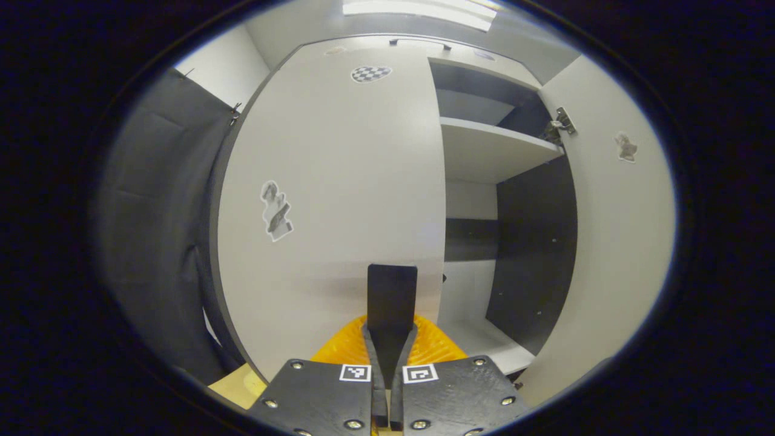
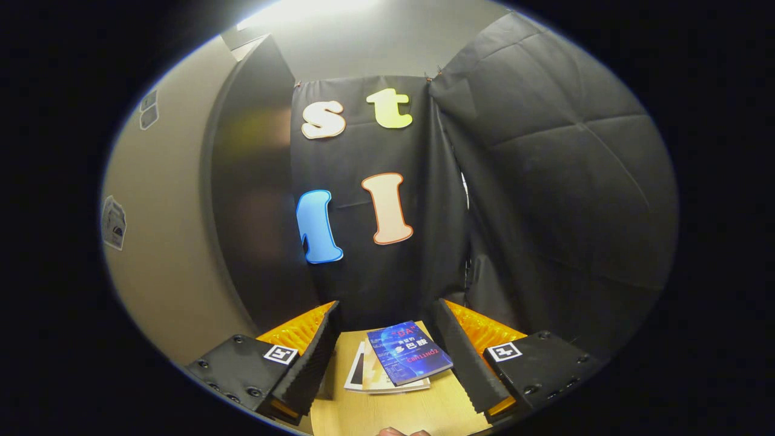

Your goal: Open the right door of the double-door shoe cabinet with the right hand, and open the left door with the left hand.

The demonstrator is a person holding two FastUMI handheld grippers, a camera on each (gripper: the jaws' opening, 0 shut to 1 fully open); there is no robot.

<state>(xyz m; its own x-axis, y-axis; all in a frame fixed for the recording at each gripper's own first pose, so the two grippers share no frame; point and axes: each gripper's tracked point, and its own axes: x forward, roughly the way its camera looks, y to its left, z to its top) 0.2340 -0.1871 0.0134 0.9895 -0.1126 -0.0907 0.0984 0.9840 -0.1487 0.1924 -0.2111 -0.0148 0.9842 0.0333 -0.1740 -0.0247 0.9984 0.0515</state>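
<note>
Left door: the white flat-panel left door (image 1: 339, 200) of the double-door shoe cabinet stands closed, straight ahead in the left gripper view, with a grey-and-white sticker (image 1: 276, 210) at mid-height and a checkered sticker (image 1: 370, 73) near its top.
Right door: the matching white right door (image 1: 617, 242) is swung wide open at the right of the left gripper view, its inner face showing a metal hinge (image 1: 563, 124) and a small sticker (image 1: 626, 147).
Cabinet interior: between the two doors the opening shows a white shelf (image 1: 490, 151), a dark side wall (image 1: 536, 254) and a pale bottom board (image 1: 490, 342).
Left gripper: the left gripper (image 1: 389, 339) is close in front of the closed left door, near its free edge; its fingers are pressed together, with a dark flat strip rising between their tips. Whether that strip belongs to the door cannot be told.
Right gripper: the right gripper (image 2: 387, 345) is turned toward the booth's black cloth wall (image 2: 545, 200), its fingers spread wide with nothing between them.
Right door, second look: in the right gripper view the right door's pale face (image 2: 163, 230) and dark edge run up the left side.
Wooden surface: a light wooden surface (image 2: 393, 412) lies below the right gripper.
Books: a blue-covered book (image 2: 408, 352) rests on a pale booklet (image 2: 369, 378) on that surface, between the spread fingers as seen from the right gripper view.
</note>
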